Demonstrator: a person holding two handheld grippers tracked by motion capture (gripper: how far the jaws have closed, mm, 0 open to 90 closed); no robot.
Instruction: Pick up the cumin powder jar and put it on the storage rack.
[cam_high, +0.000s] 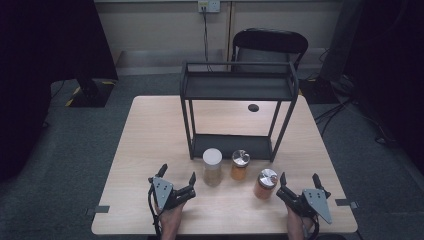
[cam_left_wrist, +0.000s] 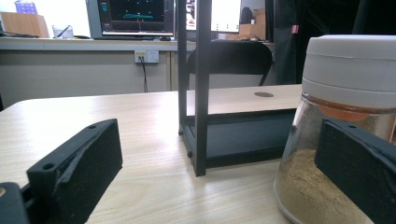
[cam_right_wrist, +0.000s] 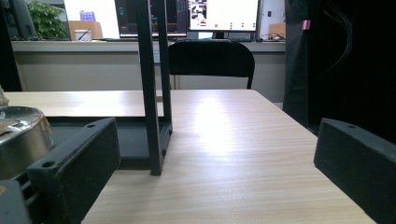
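White-lidded jar (cam_high: 212, 166): clear glass, tan powder.

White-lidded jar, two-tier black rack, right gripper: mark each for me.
White-lidded jar (cam_high: 212, 167): high view, on its glass side.
Two-tier black rack (cam_high: 235, 86): high view, on its top shelf.
Right gripper (cam_high: 299, 181): high view, midway between its open jaws.

A pale wooden tabletop (cam_high: 150, 130) stands on grey carpet (cam_high: 75, 150). Behind it sits a black chair (cam_high: 270, 45) against a beige wall (cam_high: 165, 30) with a socket (cam_high: 208, 6) and a cable hanging down. Monitors (cam_right_wrist: 223, 14) glow on a far counter (cam_left_wrist: 70, 44), beside a plant (cam_right_wrist: 46, 18). The room's sides lie in darkness.
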